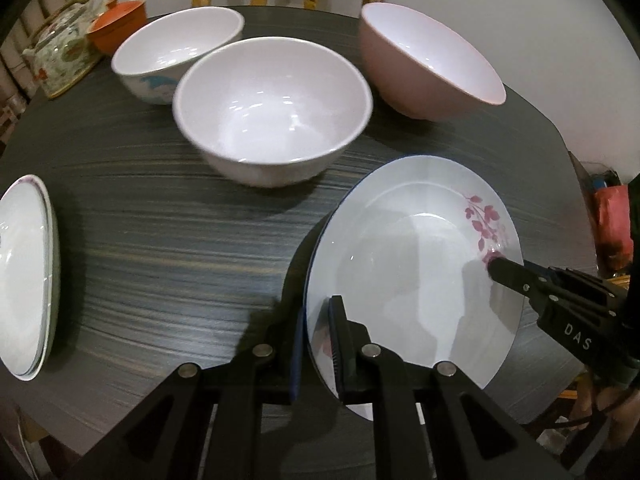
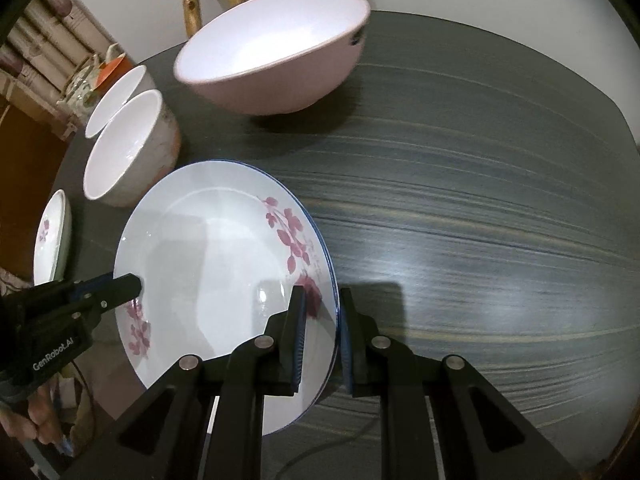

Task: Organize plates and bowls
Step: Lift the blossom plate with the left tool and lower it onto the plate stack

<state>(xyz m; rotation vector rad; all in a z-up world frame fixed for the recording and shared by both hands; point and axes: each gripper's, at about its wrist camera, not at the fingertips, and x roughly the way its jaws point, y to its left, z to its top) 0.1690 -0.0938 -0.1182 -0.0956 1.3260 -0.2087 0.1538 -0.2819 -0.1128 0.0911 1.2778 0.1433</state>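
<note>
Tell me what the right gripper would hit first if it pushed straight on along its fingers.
The right gripper is already shut on the flowered plate rim; pushed on, its tips would probably meet the dark table just beyond, though depth is unclear.

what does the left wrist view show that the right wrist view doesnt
Only the left wrist view: the orange cup in full and the blue pattern on the far bowl.
Only the right wrist view: the bare right half of the table and pink flowers on the plate stack.
Both: the flowered plate, clamped at opposite rims by the left claw and right claw, the pink bowl and the teapot.
</note>
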